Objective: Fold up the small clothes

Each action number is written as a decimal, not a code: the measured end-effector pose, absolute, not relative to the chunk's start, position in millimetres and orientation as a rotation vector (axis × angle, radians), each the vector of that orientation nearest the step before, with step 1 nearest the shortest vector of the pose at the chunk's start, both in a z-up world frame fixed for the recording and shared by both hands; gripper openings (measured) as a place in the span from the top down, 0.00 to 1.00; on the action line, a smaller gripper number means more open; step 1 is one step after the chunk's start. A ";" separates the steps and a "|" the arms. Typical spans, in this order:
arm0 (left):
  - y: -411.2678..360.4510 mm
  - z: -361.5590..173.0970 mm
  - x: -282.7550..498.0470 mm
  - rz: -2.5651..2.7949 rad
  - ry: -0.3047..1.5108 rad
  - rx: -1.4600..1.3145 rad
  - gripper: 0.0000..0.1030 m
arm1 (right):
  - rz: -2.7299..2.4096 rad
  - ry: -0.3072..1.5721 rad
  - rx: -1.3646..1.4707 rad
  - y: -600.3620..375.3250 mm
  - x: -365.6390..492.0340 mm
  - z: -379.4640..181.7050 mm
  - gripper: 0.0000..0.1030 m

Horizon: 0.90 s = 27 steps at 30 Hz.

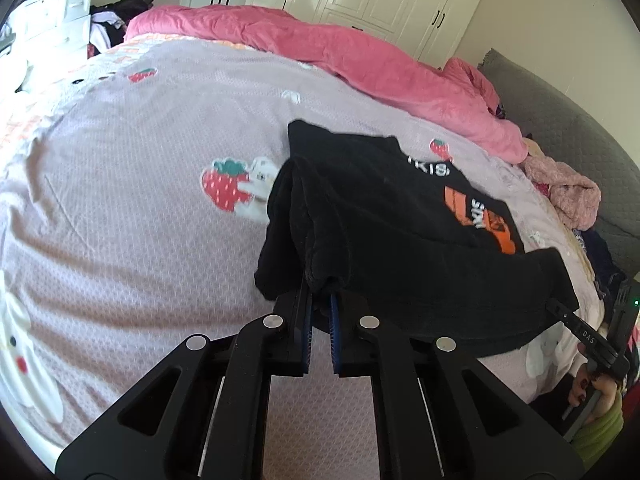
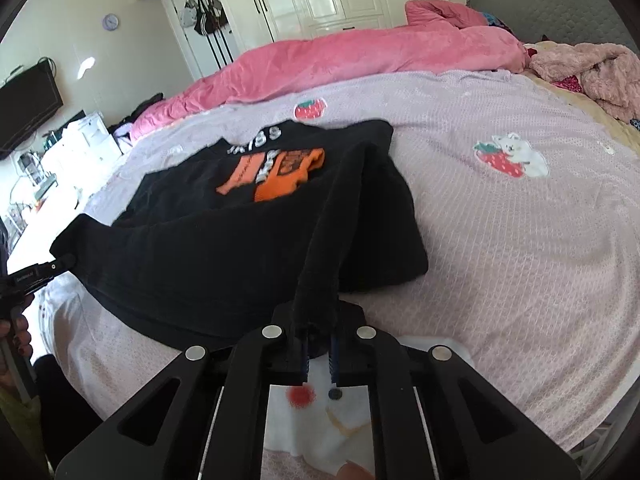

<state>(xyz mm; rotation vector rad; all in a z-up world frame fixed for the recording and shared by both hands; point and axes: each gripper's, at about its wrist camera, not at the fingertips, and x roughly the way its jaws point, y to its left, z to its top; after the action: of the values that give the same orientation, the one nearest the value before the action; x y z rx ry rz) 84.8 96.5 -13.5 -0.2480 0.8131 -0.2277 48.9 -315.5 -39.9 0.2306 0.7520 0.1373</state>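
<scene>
Shirt: black shirt [image 1: 384, 216] with orange print lies on the lilac bedspread [image 1: 140, 220], near edge lifted. Left tongs [image 1: 320, 320] are pressed together, pinching a bunched corner of its left side; cloth trails away from them toward the pink duvet [image 1: 320, 44]. Right tongs [image 2: 318, 344] are likewise clamped on the opposite near corner. Hem sags slack between the two grips; long axis runs away from both tongs toward the collar, so a forward carry looks like the coming move, both hands equally near. Hidden: pad contact under the bunched fabric, the sleeves, and whether the far edge lies flat. Print lettering blurred.
</scene>
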 end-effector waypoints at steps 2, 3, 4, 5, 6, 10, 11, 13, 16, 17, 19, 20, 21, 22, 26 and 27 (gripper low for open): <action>98.4 -4.6 93.0 -0.236 0.794 -0.266 0.99 | 0.138 0.722 0.244 -320.6 55.3 -29.7 0.94; 98.5 -0.9 97.0 -0.240 0.788 -0.273 0.99 | 0.142 0.705 0.249 -322.2 58.9 -24.4 0.94; 98.1 3.6 101.7 -0.239 0.777 -0.276 0.99 | 0.143 0.692 0.252 -323.0 61.2 -20.3 0.94; 97.2 7.6 105.8 -0.238 0.767 -0.274 0.99 | 0.142 0.669 0.252 -324.5 64.7 -13.8 0.94; 96.2 10.8 110.2 -0.238 0.760 -0.271 0.99 | 0.141 0.654 0.251 -325.1 68.0 -9.8 0.94; 94.2 21.3 135.0 -0.229 0.735 -0.296 0.99 | 0.120 0.617 0.269 -330.9 89.3 4.7 0.94; 94.6 23.3 141.8 -0.225 0.728 -0.308 0.99 | 0.108 0.612 0.283 -333.8 97.6 7.9 0.94; 94.0 26.9 155.9 -0.222 0.716 -0.324 0.99 | 0.080 0.618 0.302 -337.9 112.1 11.7 0.94; 92.6 29.9 175.7 -0.211 0.704 -0.335 0.99 | 0.054 0.621 0.322 -340.3 134.2 14.4 0.94; 91.0 30.3 181.2 -0.203 0.702 -0.330 0.99 | 0.036 0.623 0.322 -340.4 144.0 14.4 0.94; 85.9 29.9 193.0 -0.186 0.694 -0.312 0.99 | 0.018 0.626 0.335 -341.1 156.6 12.1 0.94; 83.4 29.7 197.6 -0.179 0.691 -0.301 0.99 | 0.005 0.629 0.339 -342.7 164.0 10.3 0.94; 80.9 28.6 201.6 -0.172 0.688 -0.292 0.99 | -0.006 0.631 0.342 -343.6 170.0 8.3 0.94; 78.8 26.8 206.6 -0.169 0.688 -0.289 0.99 | -0.015 0.634 0.347 -344.4 175.5 5.5 0.94; 78.3 14.8 221.2 -0.166 0.703 -0.298 0.99 | -0.039 0.659 0.380 -349.8 194.6 -9.1 0.94; 78.9 10.9 223.3 -0.165 0.707 -0.299 0.98 | -0.043 0.663 0.386 -350.5 198.1 -13.6 0.94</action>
<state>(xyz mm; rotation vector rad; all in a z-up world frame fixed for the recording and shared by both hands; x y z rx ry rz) 223.3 78.9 10.9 -0.2987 0.7069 -0.1647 198.1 -350.5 -13.6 0.3859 0.6627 -0.0434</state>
